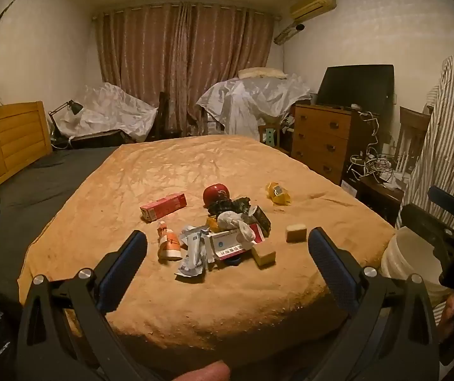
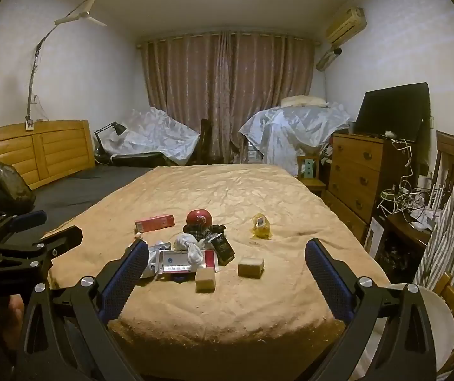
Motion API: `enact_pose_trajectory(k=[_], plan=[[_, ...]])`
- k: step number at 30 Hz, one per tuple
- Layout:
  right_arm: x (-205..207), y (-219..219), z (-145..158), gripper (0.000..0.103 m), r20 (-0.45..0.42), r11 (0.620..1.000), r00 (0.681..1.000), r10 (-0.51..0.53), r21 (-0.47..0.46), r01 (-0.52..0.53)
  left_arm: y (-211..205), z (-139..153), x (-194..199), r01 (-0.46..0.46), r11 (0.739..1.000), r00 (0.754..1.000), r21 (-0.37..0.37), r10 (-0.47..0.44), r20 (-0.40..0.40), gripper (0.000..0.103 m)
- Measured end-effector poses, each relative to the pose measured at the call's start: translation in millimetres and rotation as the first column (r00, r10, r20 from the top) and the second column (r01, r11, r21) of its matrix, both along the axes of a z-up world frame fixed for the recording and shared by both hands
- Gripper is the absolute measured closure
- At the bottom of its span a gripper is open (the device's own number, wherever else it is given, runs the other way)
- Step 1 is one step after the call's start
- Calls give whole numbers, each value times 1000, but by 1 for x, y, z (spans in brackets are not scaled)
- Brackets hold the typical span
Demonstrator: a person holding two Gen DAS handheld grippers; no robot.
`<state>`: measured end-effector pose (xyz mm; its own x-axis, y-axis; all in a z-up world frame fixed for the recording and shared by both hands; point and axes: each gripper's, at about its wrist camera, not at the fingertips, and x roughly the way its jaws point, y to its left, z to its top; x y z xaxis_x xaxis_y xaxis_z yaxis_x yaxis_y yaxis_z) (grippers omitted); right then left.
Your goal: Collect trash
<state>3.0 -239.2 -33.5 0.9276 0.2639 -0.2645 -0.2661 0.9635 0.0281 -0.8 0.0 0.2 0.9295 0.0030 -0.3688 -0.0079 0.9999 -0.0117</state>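
Observation:
A heap of trash lies on the tan blanket [image 1: 195,162]: a white-and-red carton [image 1: 227,245], silver wrappers [image 1: 192,255], a crumpled tissue [image 1: 230,219] and a dark wrapper [image 1: 260,219]. Around it lie a red box [image 1: 163,207], a red round thing [image 1: 216,194], a yellow wrapper [image 1: 278,193] and two tan blocks [image 1: 296,232] [image 1: 263,254]. My left gripper [image 1: 227,235] hovers short of the heap, open and holding nothing. My right gripper [image 2: 227,244] is also open and holding nothing, level with the blocks [image 2: 251,266]. A white bucket [image 2: 436,314] stands at the bed's near right corner.
A black bag [image 2: 4,185] sits at the left, over the dark sheet. On the right are a wooden dresser [image 2: 355,171], a tangle of cables [image 2: 407,200] and a hanging striped cloth [image 1: 439,146]. Covered furniture and curtains stand at the far wall.

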Motion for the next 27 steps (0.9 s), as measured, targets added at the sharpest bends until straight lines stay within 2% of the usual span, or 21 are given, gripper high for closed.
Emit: enact_pose_trajectory(k=[9,12,27], plan=[[0,3,-1,4,7,1000,1000,14,-3,-14,7,1,-1,4,1000,1000,-30,-4,-1,5],[-1,6,0,4,7,1000,1000,15,-6,-15,12,-1,10,-11,1000,1000,-12,11,-7,5],[-2,7,1,4,6,1000,1000,28,-11,-28,12,3,3,-18,1000,1000,-13,18,2,5]])
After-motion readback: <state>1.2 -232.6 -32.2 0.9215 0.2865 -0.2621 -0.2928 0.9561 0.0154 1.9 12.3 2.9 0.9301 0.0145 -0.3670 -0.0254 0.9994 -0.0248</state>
